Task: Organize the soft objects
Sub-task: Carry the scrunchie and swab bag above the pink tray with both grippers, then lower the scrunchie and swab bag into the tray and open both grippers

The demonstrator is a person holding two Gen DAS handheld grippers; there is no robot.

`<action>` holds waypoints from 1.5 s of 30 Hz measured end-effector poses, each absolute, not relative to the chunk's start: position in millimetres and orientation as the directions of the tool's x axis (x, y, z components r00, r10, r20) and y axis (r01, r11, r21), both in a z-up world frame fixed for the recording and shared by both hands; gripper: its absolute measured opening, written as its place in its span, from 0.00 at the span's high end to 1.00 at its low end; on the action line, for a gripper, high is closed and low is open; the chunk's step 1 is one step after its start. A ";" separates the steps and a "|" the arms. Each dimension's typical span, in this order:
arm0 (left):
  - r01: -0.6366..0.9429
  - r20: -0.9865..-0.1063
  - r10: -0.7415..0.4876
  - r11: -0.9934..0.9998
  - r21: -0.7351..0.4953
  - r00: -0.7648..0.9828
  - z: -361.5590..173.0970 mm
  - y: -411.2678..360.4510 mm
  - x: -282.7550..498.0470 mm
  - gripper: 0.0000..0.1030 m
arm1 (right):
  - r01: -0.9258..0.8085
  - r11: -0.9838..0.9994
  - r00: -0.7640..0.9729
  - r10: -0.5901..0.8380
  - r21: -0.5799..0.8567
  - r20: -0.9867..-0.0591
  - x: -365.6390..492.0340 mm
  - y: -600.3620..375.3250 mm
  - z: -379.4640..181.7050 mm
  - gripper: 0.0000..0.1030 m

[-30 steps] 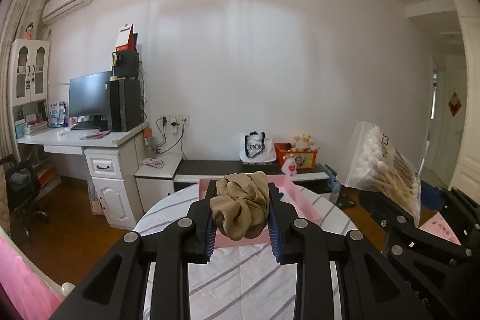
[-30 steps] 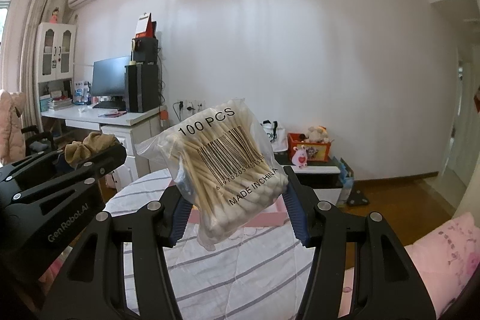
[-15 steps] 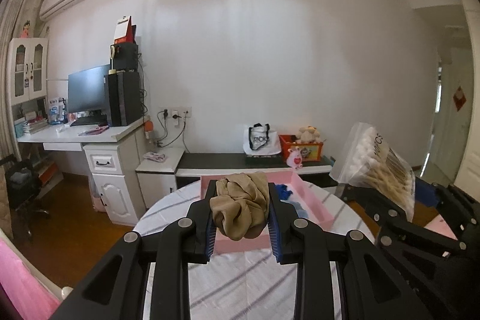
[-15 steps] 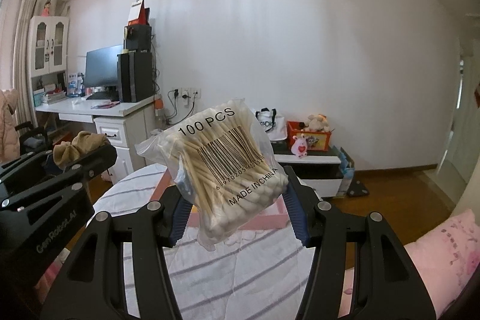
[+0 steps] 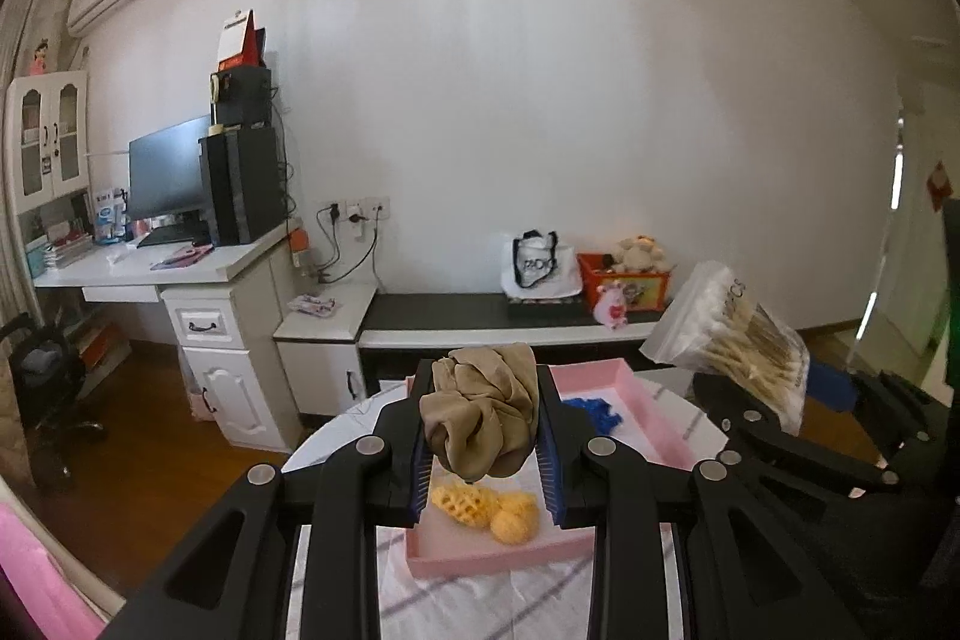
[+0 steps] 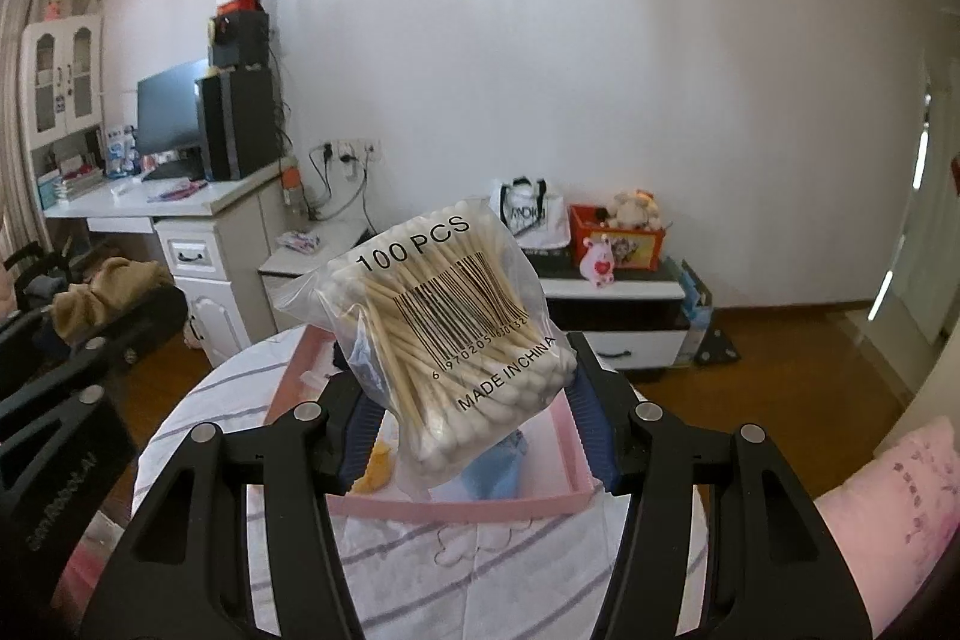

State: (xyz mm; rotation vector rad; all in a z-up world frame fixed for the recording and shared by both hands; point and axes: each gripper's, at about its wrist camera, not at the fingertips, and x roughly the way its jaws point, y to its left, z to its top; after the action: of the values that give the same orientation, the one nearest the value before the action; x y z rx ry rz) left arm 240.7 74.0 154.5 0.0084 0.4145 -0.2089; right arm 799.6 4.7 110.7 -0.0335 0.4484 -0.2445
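Room: a bedroom-like space with a white wall, a desk (image 5: pixel 180 268) carrying a monitor (image 5: pixel 168 172) at the left, and a low black-topped bench (image 5: pixel 498 310) along the wall.
Surface: a round table (image 6: pixel 420 568) under a white cloth with grey stripes, close below both grippers.
Tray: a pink tray (image 5: pixel 654 424) sits on the cloth; yellow mesh-textured soft pieces (image 5: pixel 486 508) lie at its near end, something blue (image 5: pixel 594 412) farther in.
Left gripper: the left gripper (image 5: pixel 483 430) is clenched on a tan scrunchie (image 5: pixel 480 412), which bulges above and below the pads, in the air above the tray's near end.
Right gripper: the right gripper (image 6: pixel 474 400) is grasping a clear bag of cotton swabs (image 6: pixel 456 328) by its lower part; most of the bag stands up free above the jaws, over the tray.
Step, as I judge it: both items look poised for dropping into the tray.
Risk, scrunchie: springy fabric may cling to one pad on release and fall outside the rim or onto the yellow pieces.
Risk, bag: slippery film held low could pivot or slide out early; a squeeze could snap swab sticks.
Risk, grippers: they sit near each other, so lowering together could make them collide or nudge the light tray.
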 end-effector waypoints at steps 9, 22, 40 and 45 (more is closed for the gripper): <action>0.234 -0.531 -0.232 0.970 -0.064 0.815 175.2 39.2 377.5 0.75 | 0.242 0.963 0.772 -0.263 -0.115 -0.579 892.6 -18.7 83.6 0.49; 0.218 -0.743 -0.196 0.973 -0.070 0.640 140.7 5.1 600.8 0.75 | 0.194 0.973 0.591 -0.217 -0.125 -0.777 971.3 -35.9 -5.2 0.49; 0.230 -0.822 -0.201 0.969 -0.088 0.533 67.7 -29.0 722.9 0.74 | 0.183 0.977 0.442 -0.183 -0.111 -0.878 1001.1 -50.9 -67.9 0.15; 0.248 -0.821 -0.212 0.965 -0.088 0.531 56.5 -41.5 741.4 0.73 | 0.183 0.971 0.437 -0.219 -0.153 -0.872 992.5 -53.1 -68.1 0.10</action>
State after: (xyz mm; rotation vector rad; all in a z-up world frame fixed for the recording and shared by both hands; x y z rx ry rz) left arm 741.4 -41.5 56.5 0.0408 0.9735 -0.2745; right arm 992.5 -53.1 -68.1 -0.0376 1.0900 -0.2500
